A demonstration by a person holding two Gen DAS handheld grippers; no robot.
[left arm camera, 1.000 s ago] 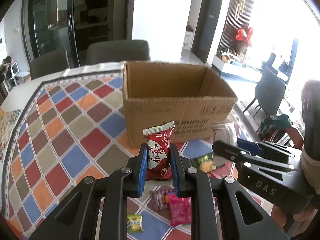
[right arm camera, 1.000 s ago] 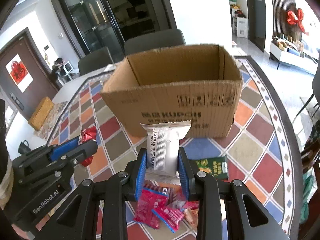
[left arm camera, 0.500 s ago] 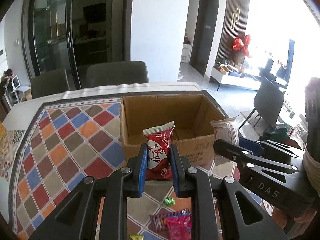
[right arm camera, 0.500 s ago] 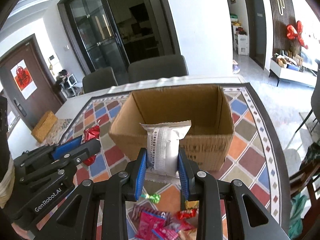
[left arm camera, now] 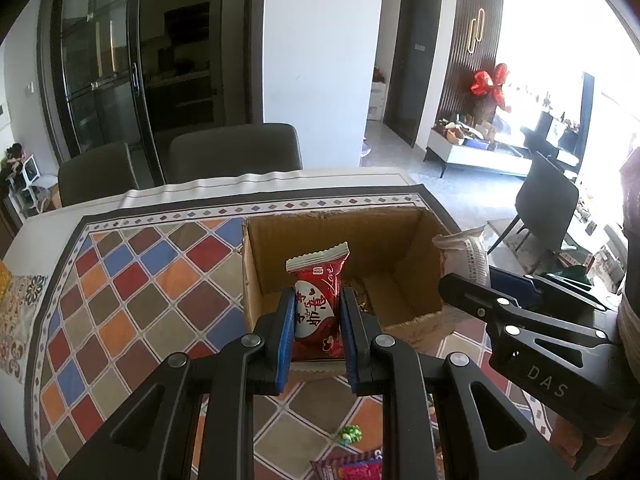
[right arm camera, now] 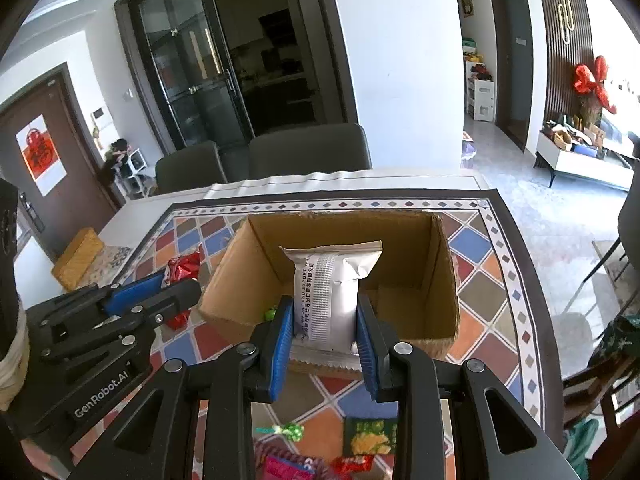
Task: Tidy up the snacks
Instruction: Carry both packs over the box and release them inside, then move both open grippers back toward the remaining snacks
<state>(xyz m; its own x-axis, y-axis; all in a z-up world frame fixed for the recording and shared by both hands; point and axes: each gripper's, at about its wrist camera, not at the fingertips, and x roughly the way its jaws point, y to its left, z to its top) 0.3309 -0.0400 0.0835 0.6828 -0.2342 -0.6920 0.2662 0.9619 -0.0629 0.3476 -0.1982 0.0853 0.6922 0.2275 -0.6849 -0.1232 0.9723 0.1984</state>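
My left gripper is shut on a red snack packet and holds it upright above the near wall of the open cardboard box. My right gripper is shut on a white snack packet, upright above the near wall of the same box. The right gripper also shows in the left wrist view at the right, the left gripper in the right wrist view at the left. A few small items lie on the box floor.
Loose snacks lie on the patterned tablecloth below the grippers: a green candy, pink packets, a green packet, a lollipop. Two grey chairs stand behind the table. A yellow box sits far left.
Both grippers have risen and moved forward with their packets. The view went from the box's front wall to looking down into its open top. The loose snacks dropped toward the bottom edge.
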